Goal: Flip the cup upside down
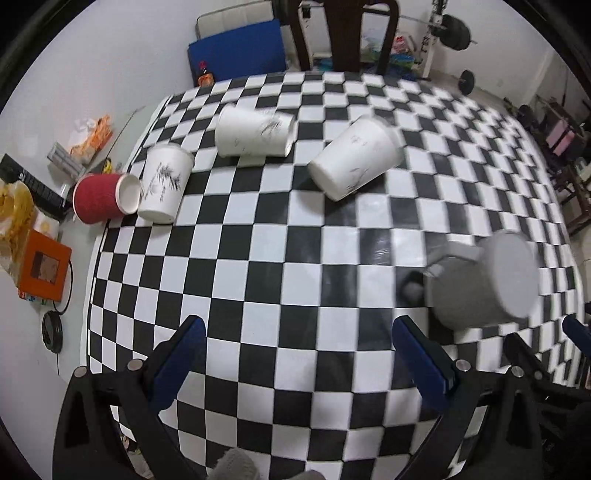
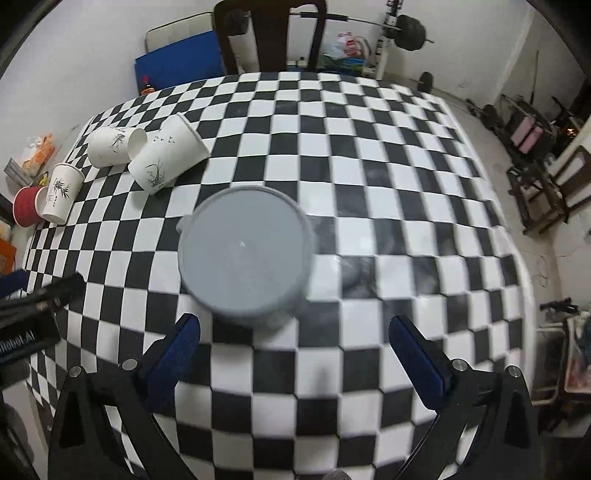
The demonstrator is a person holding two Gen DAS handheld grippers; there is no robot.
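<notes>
A grey cup with a handle point(image 2: 245, 254) stands on the checkered table, its flat base facing up, just beyond my right gripper point(image 2: 295, 339), which is open and empty. In the left wrist view the same grey cup point(image 1: 484, 280) is at the right, blurred. My left gripper point(image 1: 297, 349) is open and empty over the table, to the left of the cup. The right gripper's fingers point(image 1: 524, 354) show at the right edge there.
Three white paper cups point(image 1: 255, 131) point(image 1: 354, 157) point(image 1: 164, 184) and a red cup point(image 1: 101, 199) sit at the far left of the table point(image 1: 280, 258); two white ones lie on their sides. Clutter lies left of the cloth. A dark chair point(image 2: 269, 33) stands behind.
</notes>
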